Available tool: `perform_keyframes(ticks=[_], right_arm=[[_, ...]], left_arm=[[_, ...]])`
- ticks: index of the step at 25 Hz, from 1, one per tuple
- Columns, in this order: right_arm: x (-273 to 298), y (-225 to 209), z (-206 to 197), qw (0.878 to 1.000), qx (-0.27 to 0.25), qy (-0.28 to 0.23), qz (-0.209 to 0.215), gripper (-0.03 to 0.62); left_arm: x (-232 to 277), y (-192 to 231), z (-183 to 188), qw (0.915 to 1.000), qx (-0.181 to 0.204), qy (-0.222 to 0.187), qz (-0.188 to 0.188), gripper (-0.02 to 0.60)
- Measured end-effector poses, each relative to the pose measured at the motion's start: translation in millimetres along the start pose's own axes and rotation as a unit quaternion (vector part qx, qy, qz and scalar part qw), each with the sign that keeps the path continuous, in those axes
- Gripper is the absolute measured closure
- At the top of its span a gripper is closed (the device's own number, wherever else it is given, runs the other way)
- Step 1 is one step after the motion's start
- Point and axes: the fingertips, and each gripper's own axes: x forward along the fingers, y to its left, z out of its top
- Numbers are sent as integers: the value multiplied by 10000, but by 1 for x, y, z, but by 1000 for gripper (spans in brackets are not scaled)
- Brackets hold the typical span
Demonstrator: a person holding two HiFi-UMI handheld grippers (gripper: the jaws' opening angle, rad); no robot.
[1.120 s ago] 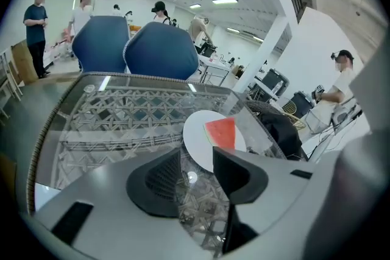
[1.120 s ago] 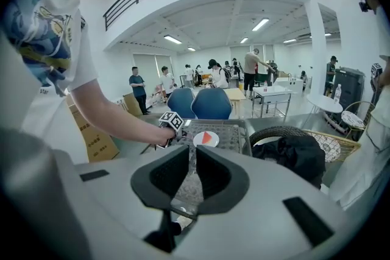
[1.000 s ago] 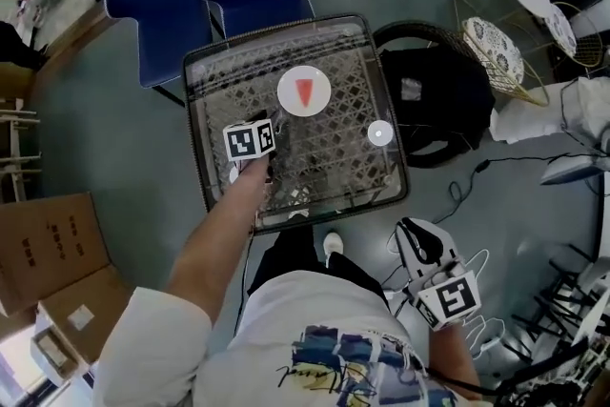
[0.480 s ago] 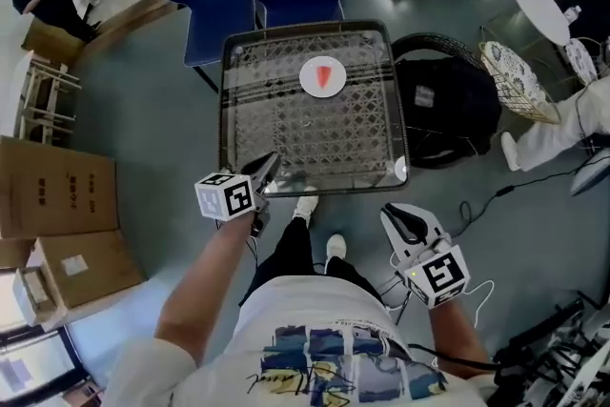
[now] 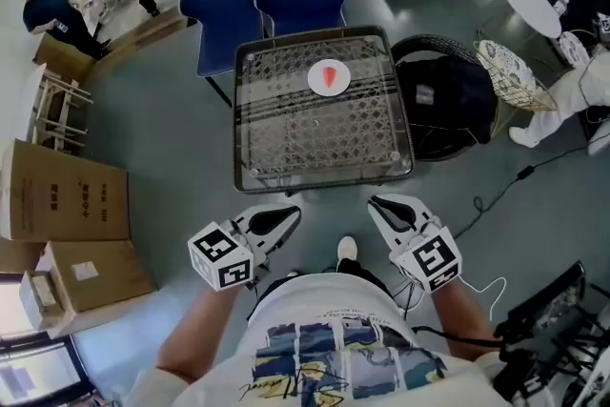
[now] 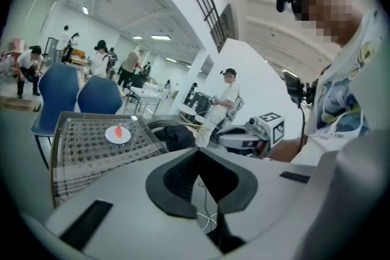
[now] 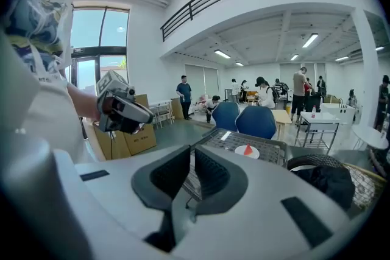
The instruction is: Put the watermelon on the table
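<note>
Task state: the watermelon [image 5: 328, 74] slice lies on a white plate [image 5: 315, 86] toward the far side of the glass counter [image 5: 324, 177], so the placing looks done (nothing appears left but to stand clear). The left gripper [image 5: 284, 217] is closed and empty; the right gripper [image 5: 379, 204] shows only a narrow slit between its jaws, also empty. Both are held near the body, well apart from the counter. A second earlier the left gripper reached over the counter's near part; the slice has not shifted.

Workshop hall — cartons [image 5: 67, 203], cables [image 5: 498, 190]
</note>
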Motion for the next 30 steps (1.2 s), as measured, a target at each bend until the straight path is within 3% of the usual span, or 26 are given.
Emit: perform_keyframes(ticks=[4, 8, 12, 22, 30], right_arm=[[7, 30, 9, 9999, -127, 32, 3, 563], [11, 80, 13, 9997, -207, 104, 23, 563], [16, 126, 21, 9989, -422, 176, -66, 568], [16, 240, 29, 9978, -627, 131, -167, 583], [12, 286, 21, 9974, -692, 135, -123, 583]], left_arm=[[-28, -36, 1, 9990, 182, -231, -338, 572], [-65, -45, -26, 9995, 150, -235, -126, 572], [-106, -49, -40, 9986, 60, -482, -190, 572], [-191, -72, -90, 9975, 13, -470, -520, 572], [-218, -82, -112, 9976, 82, -456, -514, 572]])
